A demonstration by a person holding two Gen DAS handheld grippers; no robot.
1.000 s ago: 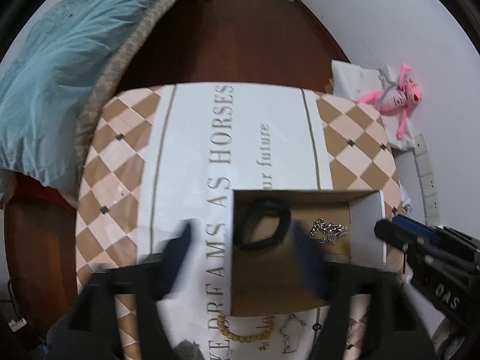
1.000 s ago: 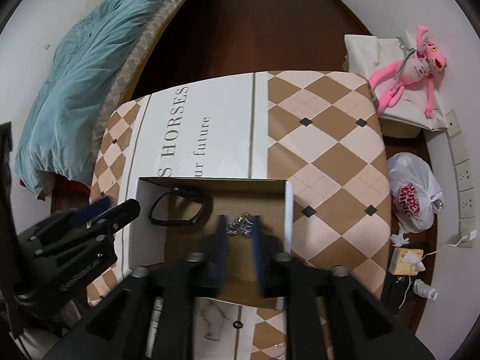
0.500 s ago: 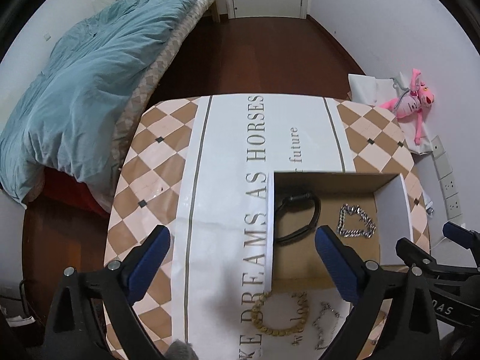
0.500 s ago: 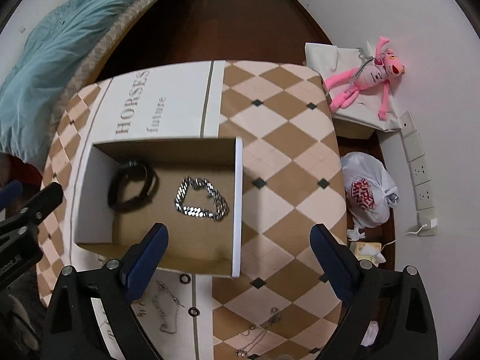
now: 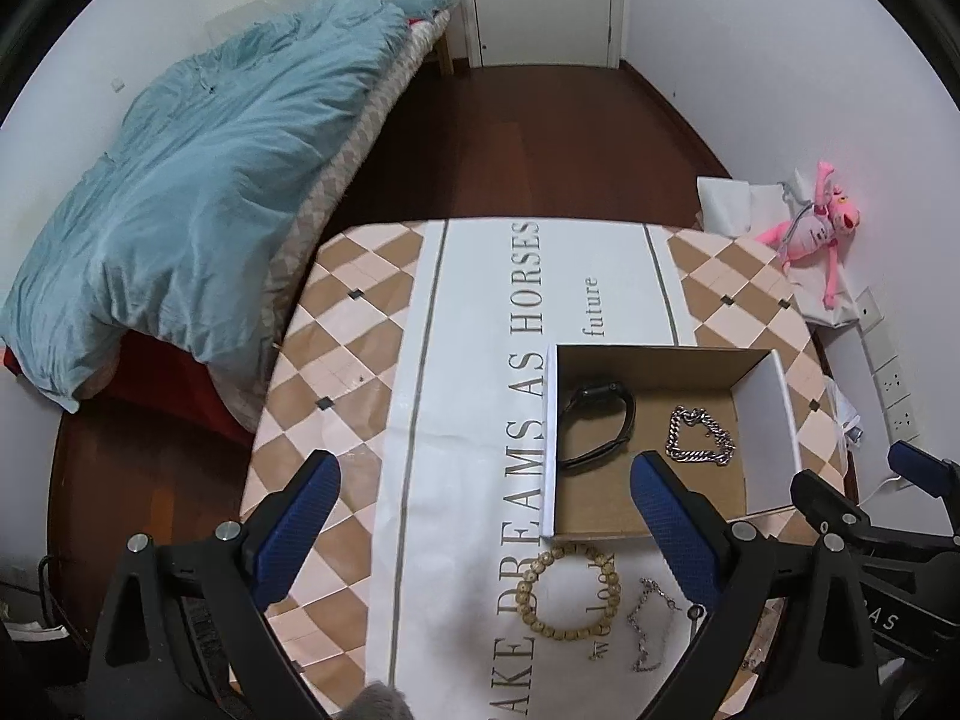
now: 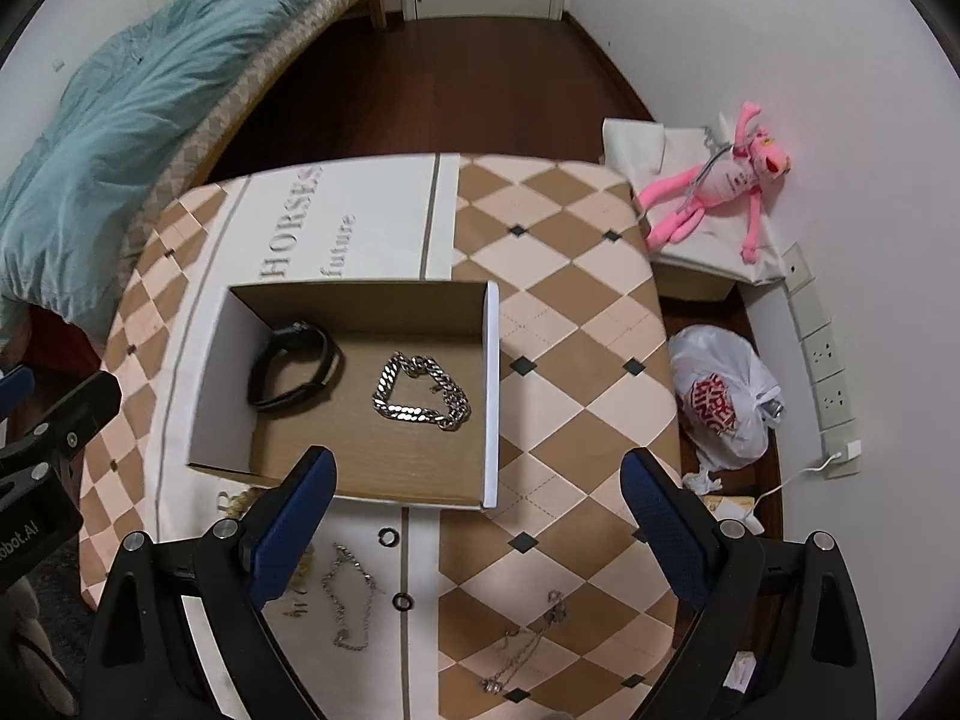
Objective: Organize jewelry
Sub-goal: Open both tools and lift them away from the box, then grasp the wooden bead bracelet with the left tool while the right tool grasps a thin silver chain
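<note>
An open cardboard box (image 6: 492, 396) (image 5: 774, 432) stands on the table. It holds a black band (image 6: 294, 372) (image 5: 597, 423) and a chunky silver chain (image 6: 420, 390) (image 5: 699, 438). In front of the box lie a wooden bead bracelet (image 5: 567, 591), a thin silver chain (image 6: 351, 597) (image 5: 651, 624), two small rings (image 6: 389, 537) and another thin chain (image 6: 528, 648). My left gripper (image 5: 480, 516) is open and empty, high above the table. My right gripper (image 6: 474, 510) is open and empty, above the box's near edge.
The table (image 5: 354, 372) has a checkered cloth with lettering. A bed with a blue duvet (image 5: 198, 180) is on the left. A pink plush toy (image 6: 720, 180), a white plastic bag (image 6: 726, 402) and wall sockets (image 6: 822, 354) are on the right.
Both grippers have risen and pulled back from the box. The right gripper opened wide; the silver chain now lies in the box.
</note>
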